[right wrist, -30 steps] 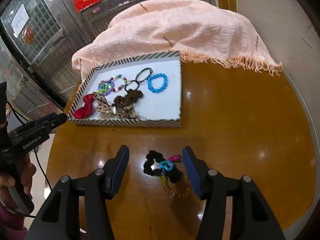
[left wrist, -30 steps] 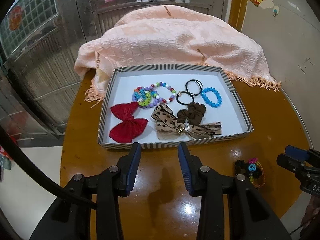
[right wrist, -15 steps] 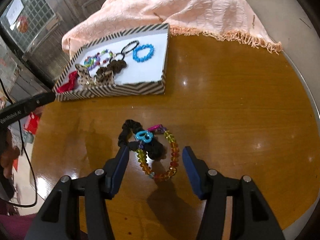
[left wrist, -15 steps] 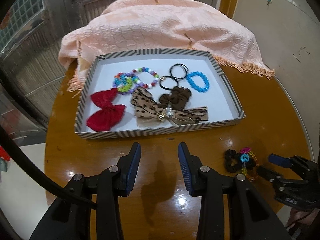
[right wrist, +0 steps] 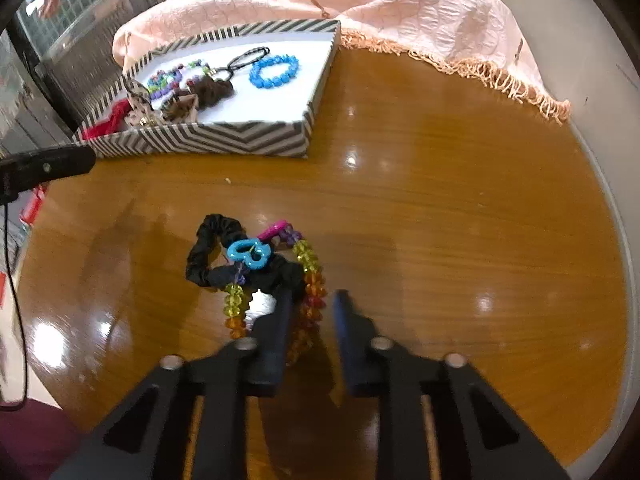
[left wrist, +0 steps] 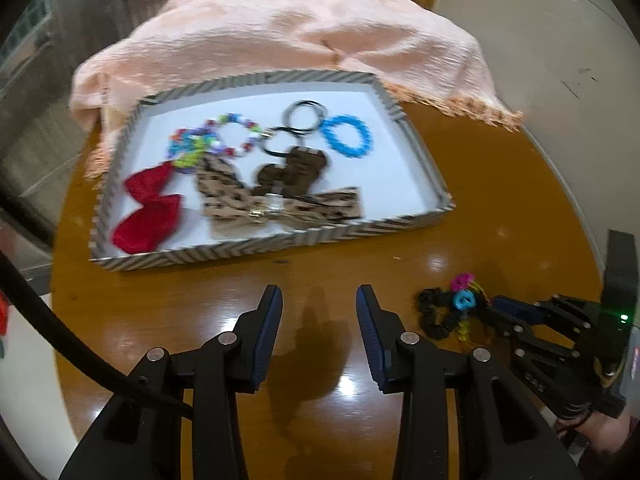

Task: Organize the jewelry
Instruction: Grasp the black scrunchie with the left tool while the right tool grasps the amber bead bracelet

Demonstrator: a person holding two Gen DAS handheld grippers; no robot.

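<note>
A striped tray (left wrist: 280,242) (right wrist: 208,140) holds a red bow (left wrist: 148,210), a leopard bow (left wrist: 256,204), a brown scrunchie (left wrist: 294,170), beaded bracelets, black hair ties and a blue bracelet (left wrist: 346,136) (right wrist: 274,70). On the table lies a pile: a black scrunchie (right wrist: 218,256) (left wrist: 434,312), a blue clip (right wrist: 248,254) and an amber-green bead bracelet (right wrist: 310,280). My right gripper (right wrist: 312,302) (left wrist: 502,308) has narrowed its jaws around the bracelet's near side; contact is unclear. My left gripper (left wrist: 318,300) is open and empty in front of the tray.
A pink fringed cloth (left wrist: 288,24) (right wrist: 360,4) is heaped behind the tray. The round wooden table (right wrist: 440,200) ends close at the right and near sides. A metal grille door stands at the back left.
My right gripper has moved forward onto the pile and narrowed its jaws around the bead bracelet. My left gripper has shifted slightly, still open.
</note>
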